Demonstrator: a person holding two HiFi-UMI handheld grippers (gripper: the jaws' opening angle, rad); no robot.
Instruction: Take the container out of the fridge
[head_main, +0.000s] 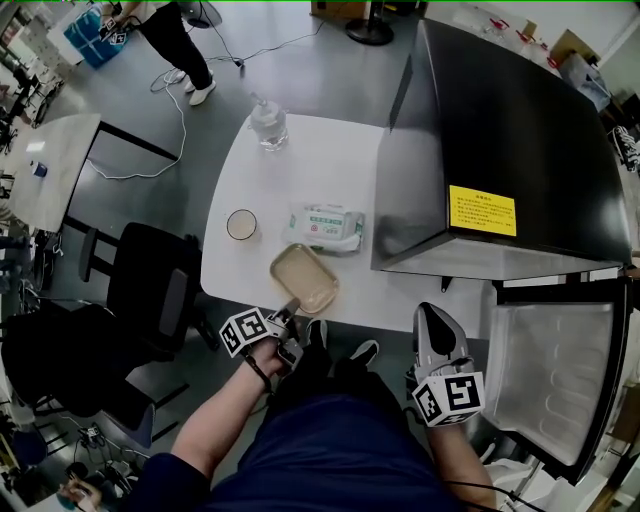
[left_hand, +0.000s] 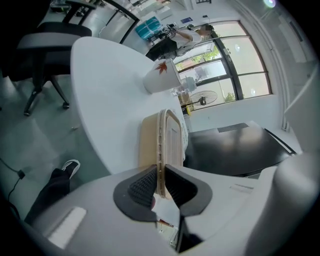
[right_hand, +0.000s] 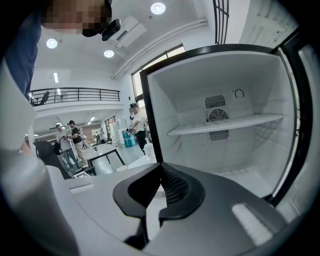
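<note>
Black ribbed pads of left gripper (left_hand: 161, 182) pinch thin rim of container (left_hand: 164, 142), narrow gap. Rim seen edge-on, inside hard to read. Container beige, shallow, rounded rectangle, flat on white table (head_main: 320, 170) at near edge; long axis crosswise to gripper's reach. Right gripper (right_hand: 160, 186) jaws together, empty, facing open fridge (right_hand: 225, 125); floor of fridge partly hidden.

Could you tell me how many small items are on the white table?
4: bottle at far edge, cup at left, wipes pack beside it, container at near edge in the left gripper.
</note>
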